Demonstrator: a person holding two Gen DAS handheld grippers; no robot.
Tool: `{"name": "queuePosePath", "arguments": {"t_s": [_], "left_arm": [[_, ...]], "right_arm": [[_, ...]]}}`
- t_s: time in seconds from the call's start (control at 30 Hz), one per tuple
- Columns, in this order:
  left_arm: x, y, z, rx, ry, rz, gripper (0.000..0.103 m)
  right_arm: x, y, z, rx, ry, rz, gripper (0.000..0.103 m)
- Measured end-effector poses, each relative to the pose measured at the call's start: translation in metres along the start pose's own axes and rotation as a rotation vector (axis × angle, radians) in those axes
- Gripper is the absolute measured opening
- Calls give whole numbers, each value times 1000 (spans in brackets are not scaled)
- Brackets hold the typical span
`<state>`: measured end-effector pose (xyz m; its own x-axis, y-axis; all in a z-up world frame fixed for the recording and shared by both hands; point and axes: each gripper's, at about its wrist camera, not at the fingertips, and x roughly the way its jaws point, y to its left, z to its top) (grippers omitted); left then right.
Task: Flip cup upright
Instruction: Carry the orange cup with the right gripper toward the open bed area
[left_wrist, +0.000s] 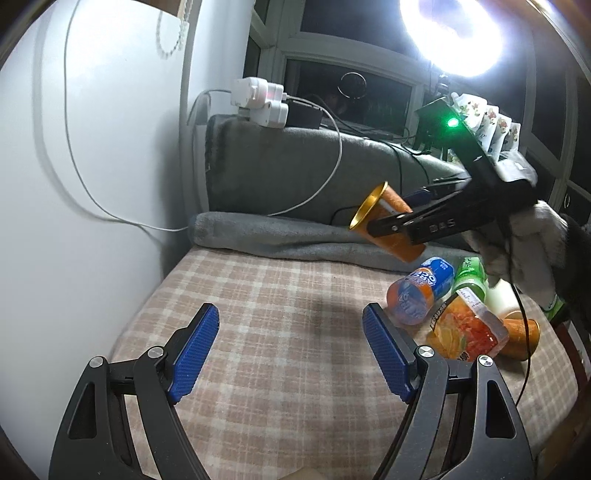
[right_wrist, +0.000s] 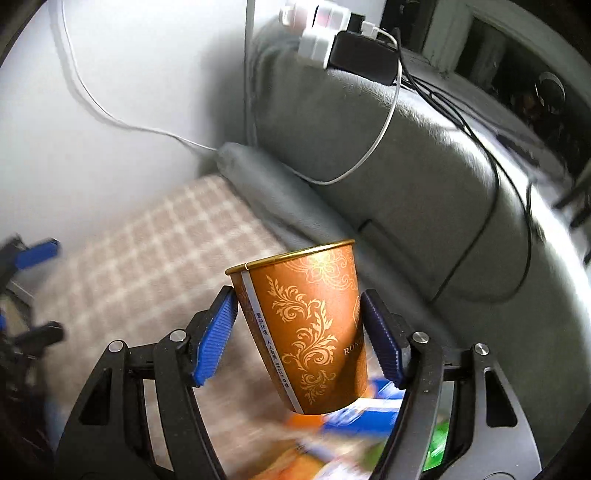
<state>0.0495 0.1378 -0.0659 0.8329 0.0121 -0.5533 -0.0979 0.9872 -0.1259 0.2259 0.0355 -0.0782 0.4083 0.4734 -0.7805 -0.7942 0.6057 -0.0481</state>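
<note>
Checked cloth covers a table (left_wrist: 258, 332) by a grey sofa; nearest, the left gripper (left_wrist: 291, 350) hovers over it, fingers spread and empty. Beyond, the right gripper (right_wrist: 299, 336) pinches an orange cup (right_wrist: 310, 332) mid-air, rim tilted sideways. Doing this well likely means rolling the wrist until the rim faces up, then lowering onto bare cloth away from the bottles (left_wrist: 421, 291).

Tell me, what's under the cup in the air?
The cup, held sideways by the right gripper, hangs over the checked cloth near a blue-orange bottle. Its inside can't be seen here.
</note>
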Motion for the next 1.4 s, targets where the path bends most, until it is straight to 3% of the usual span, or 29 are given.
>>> {"name": "queuePosePath", "arguments": {"t_s": [0.3, 0.5, 0.63, 0.93, 1.1, 1.4], "left_arm": [[-28, -6, -11, 11, -17, -16, 80], [-54, -15, -22, 33, -36, -39, 80], [-69, -17, -31, 35, -38, -65, 80], [-80, -24, -60, 51, 13, -107, 80], [-74, -29, -69, 58, 53, -114, 80], [-55, -36, -73, 19, 118, -152, 80]], "right_arm": [[-49, 24, -56, 227, -22, 159, 71], [-95, 30, -88, 290, -63, 165, 71], [-103, 37, -109, 352, -69, 178, 71], [-59, 37, -157, 535, 25, 224, 72], [-31, 23, -168, 624, 89, 248, 72], [-21, 8, -174, 674, 122, 277, 74]]}}
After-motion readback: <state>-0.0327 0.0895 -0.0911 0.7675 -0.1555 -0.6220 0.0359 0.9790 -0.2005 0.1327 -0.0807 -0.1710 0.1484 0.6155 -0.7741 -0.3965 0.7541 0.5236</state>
